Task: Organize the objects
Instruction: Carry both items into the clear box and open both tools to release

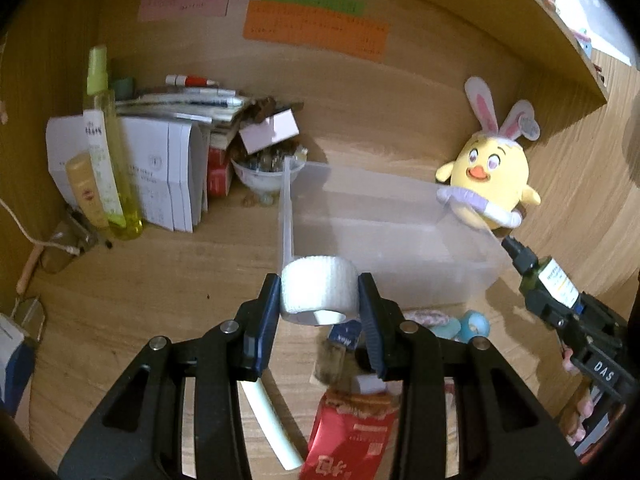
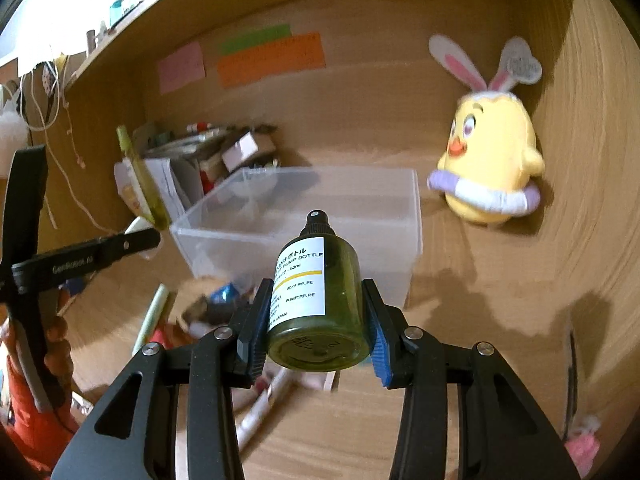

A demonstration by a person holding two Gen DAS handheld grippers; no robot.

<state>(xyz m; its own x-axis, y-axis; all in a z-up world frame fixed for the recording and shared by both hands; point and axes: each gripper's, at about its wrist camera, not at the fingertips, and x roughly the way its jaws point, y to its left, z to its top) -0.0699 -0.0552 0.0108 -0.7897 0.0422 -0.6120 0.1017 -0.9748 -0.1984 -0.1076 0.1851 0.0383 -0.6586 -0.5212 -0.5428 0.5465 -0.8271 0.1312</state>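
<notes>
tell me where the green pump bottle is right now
The green pump bottle is clamped in the right gripper, held above the desk just in front of the clear plastic bin.

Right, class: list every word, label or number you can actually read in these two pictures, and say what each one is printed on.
"PUMP BOTTLE", "PUMP-PP, PE": white label of the green pump bottle in the right gripper.
"DAS": right gripper's body, seen from the left wrist.
"GenRobot": left gripper's finger, seen from the right wrist, partly blurred.
Coloured notes: too small to read.
Red packet, yellow spray bottle: print unreadable.
White tape roll in the left gripper: none.
</notes>
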